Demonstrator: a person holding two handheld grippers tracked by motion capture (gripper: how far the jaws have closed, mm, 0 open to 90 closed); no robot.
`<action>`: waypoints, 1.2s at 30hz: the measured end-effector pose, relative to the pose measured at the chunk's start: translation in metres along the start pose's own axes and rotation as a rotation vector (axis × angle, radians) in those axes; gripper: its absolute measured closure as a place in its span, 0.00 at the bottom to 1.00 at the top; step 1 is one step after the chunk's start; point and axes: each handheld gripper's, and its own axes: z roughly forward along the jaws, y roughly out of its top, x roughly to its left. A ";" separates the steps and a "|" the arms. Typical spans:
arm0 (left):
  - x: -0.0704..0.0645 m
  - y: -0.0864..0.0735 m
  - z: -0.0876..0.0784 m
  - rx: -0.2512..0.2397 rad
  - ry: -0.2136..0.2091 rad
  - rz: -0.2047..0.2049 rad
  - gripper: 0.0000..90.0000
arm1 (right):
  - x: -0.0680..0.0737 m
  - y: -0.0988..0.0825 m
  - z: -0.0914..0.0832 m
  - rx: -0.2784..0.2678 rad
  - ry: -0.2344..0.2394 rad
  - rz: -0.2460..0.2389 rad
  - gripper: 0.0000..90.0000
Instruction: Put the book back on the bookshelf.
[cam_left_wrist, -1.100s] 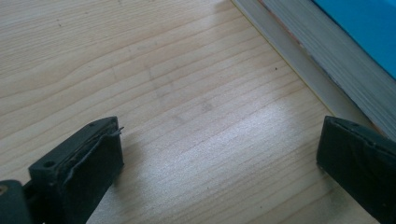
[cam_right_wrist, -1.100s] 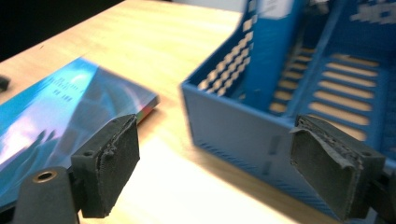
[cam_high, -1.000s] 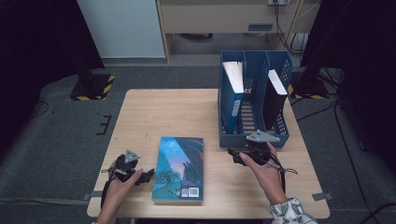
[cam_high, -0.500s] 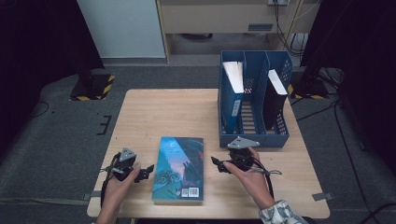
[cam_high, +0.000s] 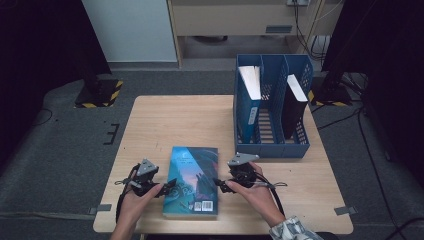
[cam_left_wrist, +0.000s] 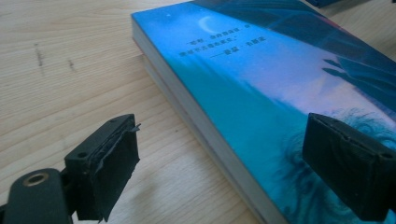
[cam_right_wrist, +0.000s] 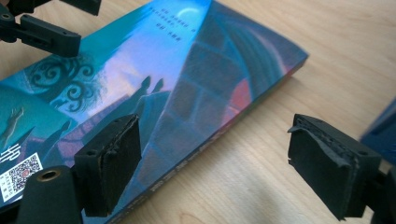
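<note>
Black pads of my left gripper stand apart, having just been closing a little, and they straddle the book's left edge: in the left gripper view one pad is over bare wood, the other over the blue cover, neither pressing. My right gripper is open too, its jaws spread across the book's right edge; in the right gripper view one pad hangs over the cover, the other over the table, with nothing clamped. The book lies flat near the table's near edge, between my two hands, its near end close to that edge.

I have free wood left of the left gripper and right of the right one. Farther off on the right stands a blue file rack, with a clear strip between its front and the book's far corner. The table is pale wood, open across its far left half. Grey floor surrounds it, with dark stands at both sides.
</note>
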 end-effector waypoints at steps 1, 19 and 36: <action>-0.001 0.000 0.001 0.005 -0.001 0.006 0.11 | 0.001 -0.001 0.002 0.008 0.010 0.004 0.19; -0.006 0.000 0.009 0.017 -0.090 -0.003 0.17 | 0.009 -0.009 0.030 0.068 0.111 0.063 0.17; -0.001 0.002 0.017 0.025 -0.144 -0.034 0.16 | 0.008 -0.011 0.036 0.087 0.169 0.109 0.11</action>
